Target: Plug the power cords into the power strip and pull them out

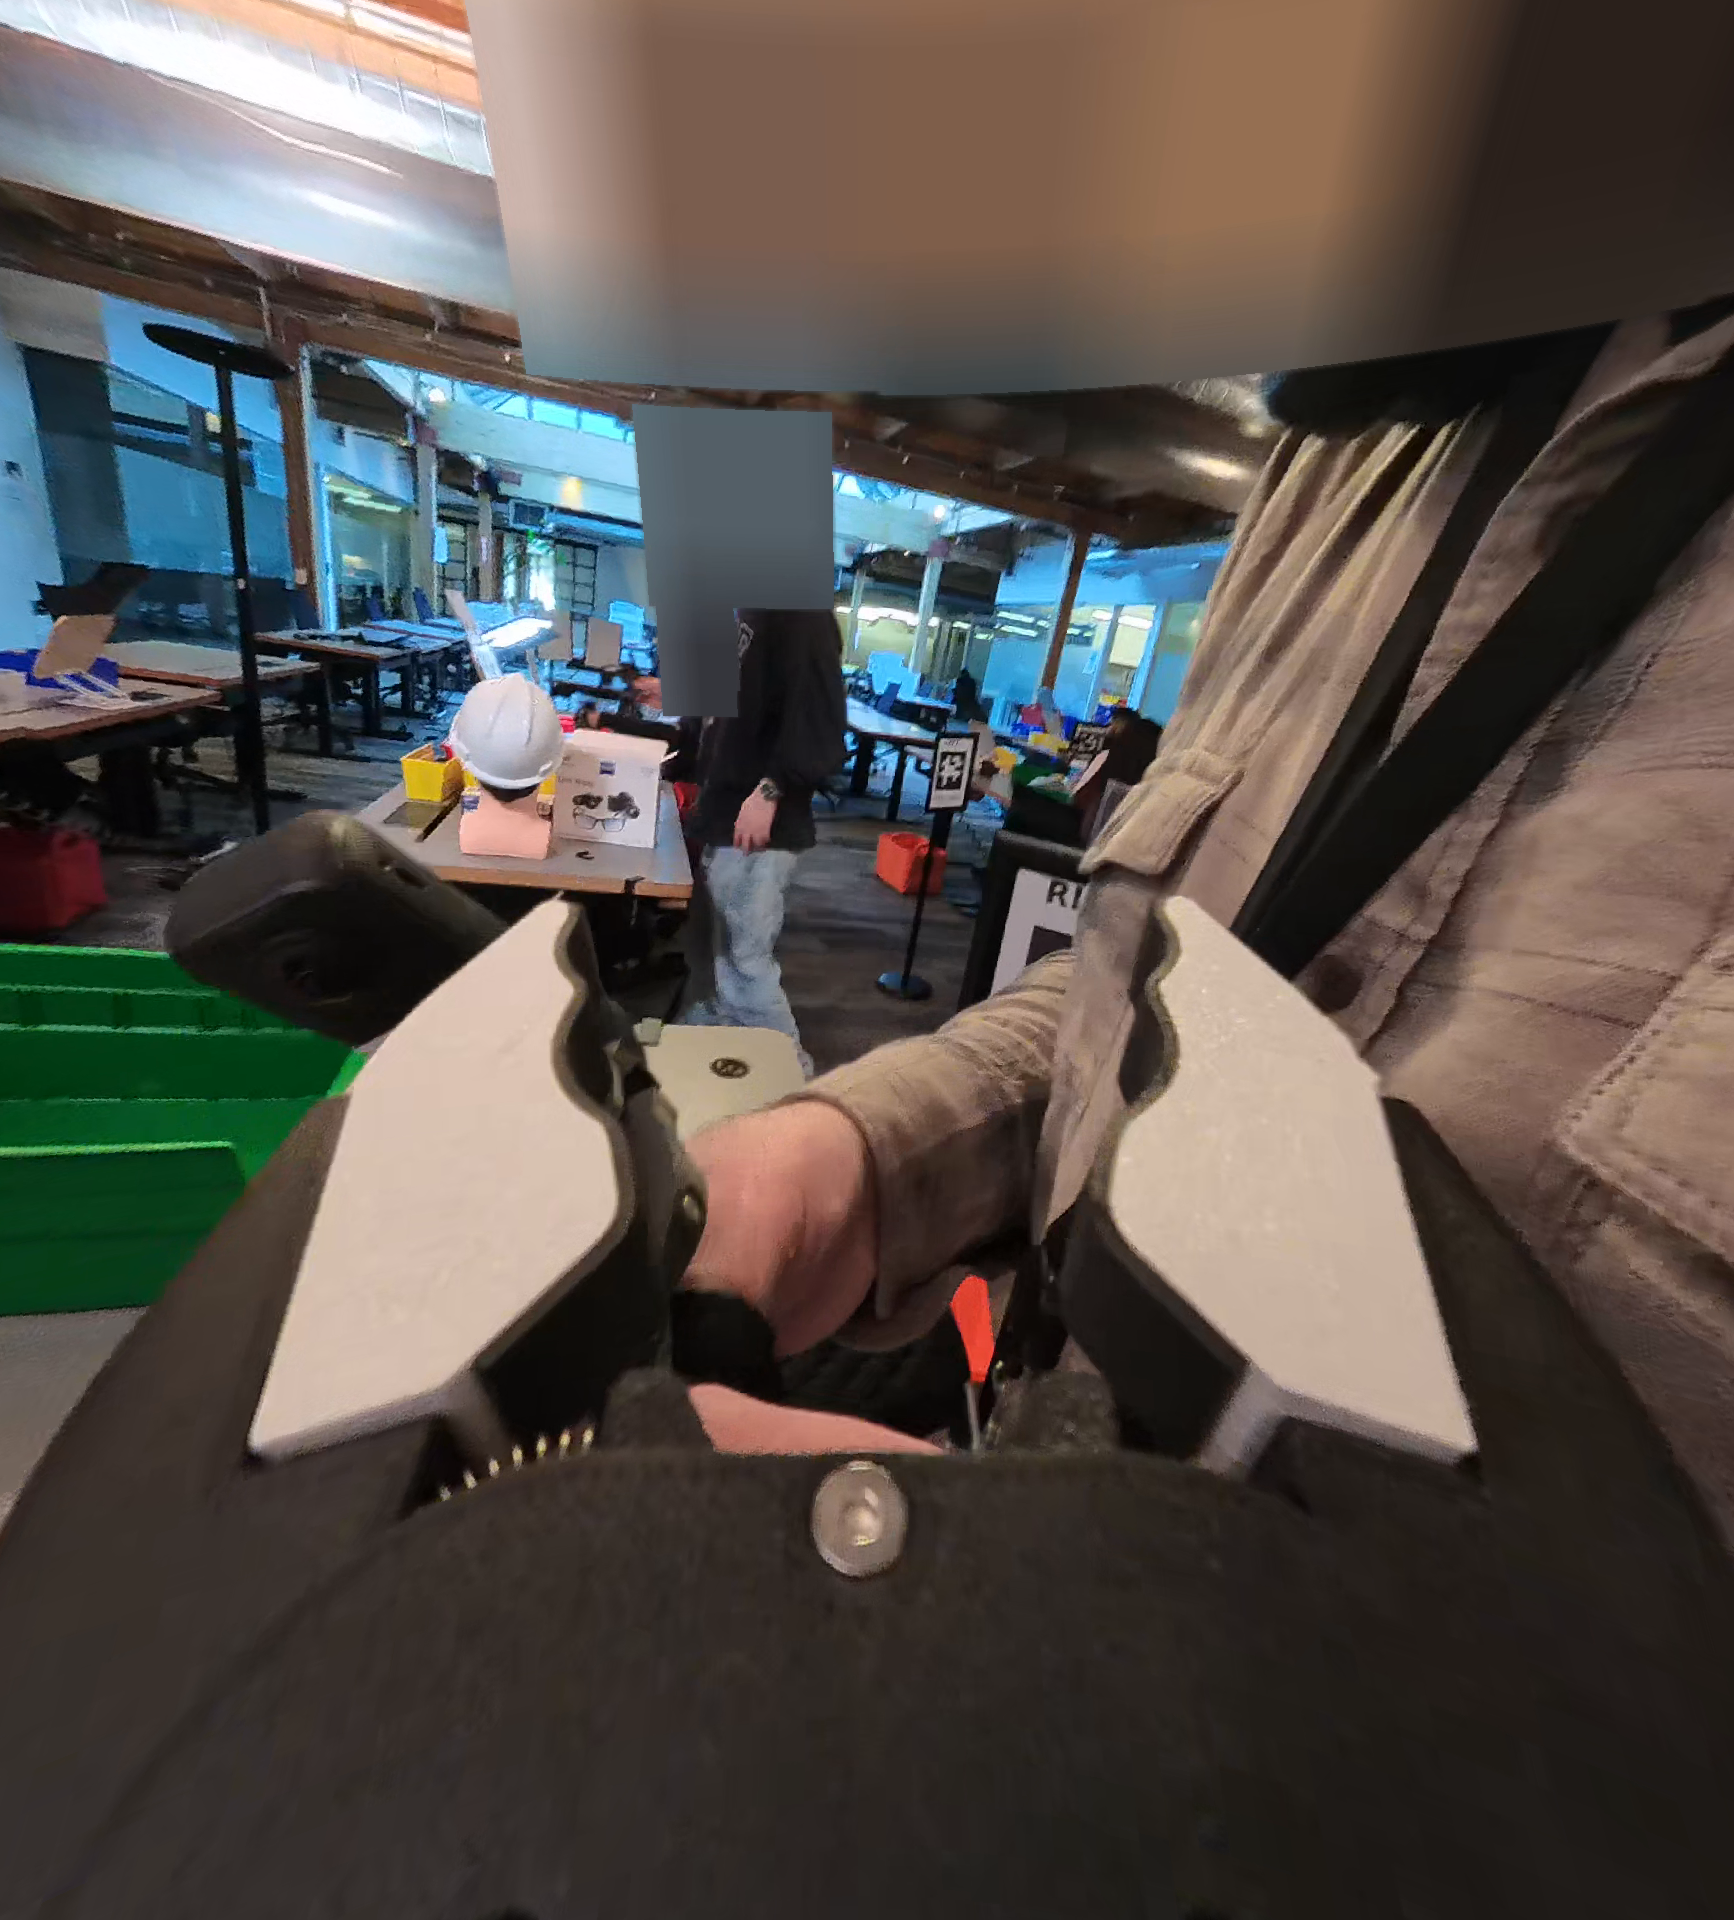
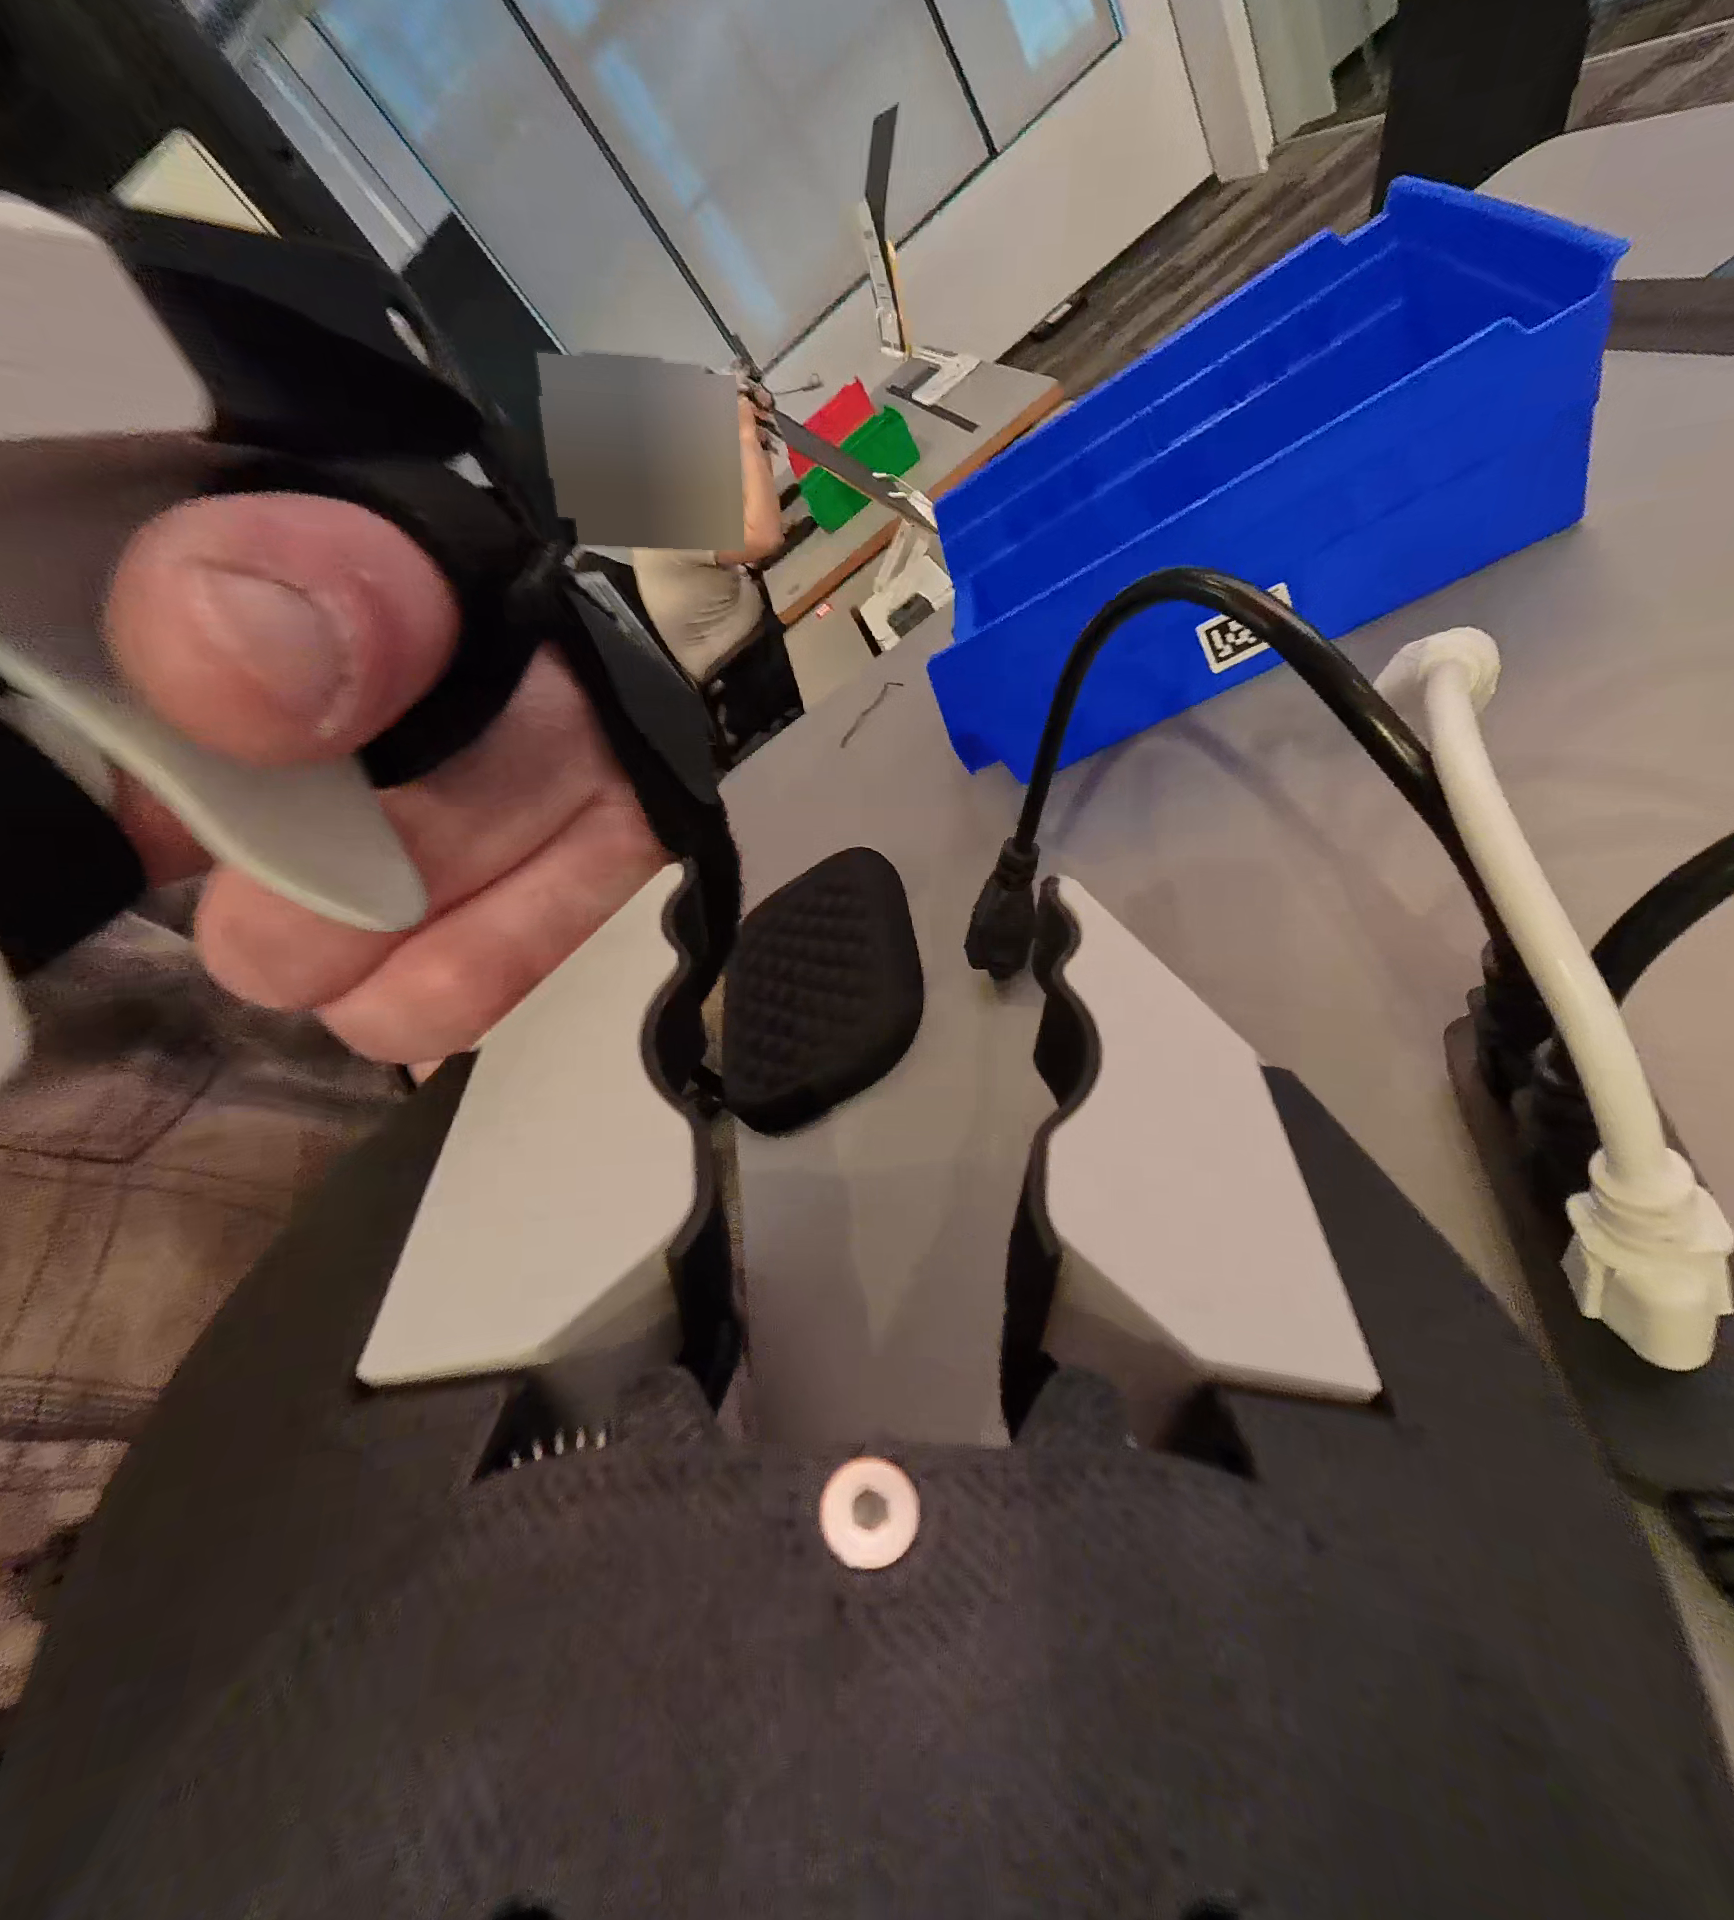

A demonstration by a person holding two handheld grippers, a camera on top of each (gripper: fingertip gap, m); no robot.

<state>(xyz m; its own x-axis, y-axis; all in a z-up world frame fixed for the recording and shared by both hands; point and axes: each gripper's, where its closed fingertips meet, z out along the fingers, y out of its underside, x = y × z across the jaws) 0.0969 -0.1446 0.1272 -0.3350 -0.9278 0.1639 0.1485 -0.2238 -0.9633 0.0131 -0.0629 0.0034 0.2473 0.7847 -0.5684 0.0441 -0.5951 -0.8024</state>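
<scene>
Both jaw pairs stand spread, gripping nothing. My left gripper (image 1: 863,997) faces a hand (image 1: 790,1216). My right gripper (image 2: 868,935) hovers over the table (image 2: 1206,831); right of its jaws, the power strip (image 2: 1694,1382) holds a white plug (image 2: 1652,1257), cord rising away, near a tagged blue bin (image 2: 1289,488).

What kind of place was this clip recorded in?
Probably an open-plan lab or maker-style office: rows of work tables, coloured parts bins such as the blue bin, and a white hard hat on a bench.
</scene>
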